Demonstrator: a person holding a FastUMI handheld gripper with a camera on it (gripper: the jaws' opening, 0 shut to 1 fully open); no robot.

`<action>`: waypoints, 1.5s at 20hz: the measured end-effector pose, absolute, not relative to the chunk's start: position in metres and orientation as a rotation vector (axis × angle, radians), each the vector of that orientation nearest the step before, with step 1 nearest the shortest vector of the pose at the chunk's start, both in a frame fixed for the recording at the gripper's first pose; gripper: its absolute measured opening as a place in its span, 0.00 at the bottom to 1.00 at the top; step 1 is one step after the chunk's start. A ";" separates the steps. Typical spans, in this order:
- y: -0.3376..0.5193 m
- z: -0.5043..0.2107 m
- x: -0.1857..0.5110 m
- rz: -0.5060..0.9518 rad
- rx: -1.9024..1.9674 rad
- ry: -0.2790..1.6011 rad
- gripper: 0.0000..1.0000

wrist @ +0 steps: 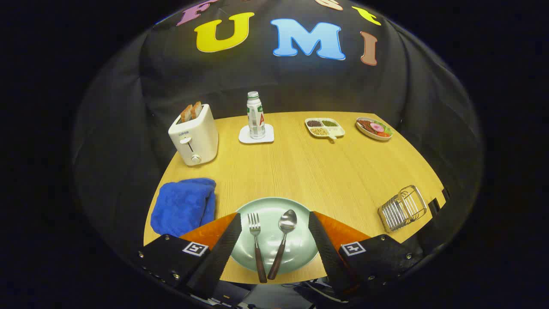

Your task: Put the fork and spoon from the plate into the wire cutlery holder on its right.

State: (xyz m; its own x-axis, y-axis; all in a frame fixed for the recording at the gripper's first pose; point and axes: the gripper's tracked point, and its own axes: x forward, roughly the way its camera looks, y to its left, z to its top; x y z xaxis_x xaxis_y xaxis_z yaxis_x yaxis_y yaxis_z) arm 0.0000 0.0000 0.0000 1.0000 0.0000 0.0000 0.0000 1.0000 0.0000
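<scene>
Over on the far left of the plate (274,212), a crumpled blue towel (184,206) lies on the wooden table (326,171), and behind it a white toaster (194,135) carries two slices of toast. Now the plate itself: pale green, with the fork (256,242) on its left half and the spoon (284,238) just right of it, handles crossing toward the near rim. The gripper (274,242) hangs over the plate, fingers spread wide, one on each side of the cutlery, clasping nothing. Beyond the plate stands a bottle (255,115) on a white coaster (256,135). Right of the plate, near the table's edge, sits the wire cutlery holder (402,208).
</scene>
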 end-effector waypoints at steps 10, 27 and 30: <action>-0.012 -0.006 0.007 -0.032 -0.006 0.013 0.97; -0.028 -0.082 0.055 -0.090 -0.019 0.336 0.83; -0.025 -0.096 0.062 -0.075 -0.005 0.377 0.83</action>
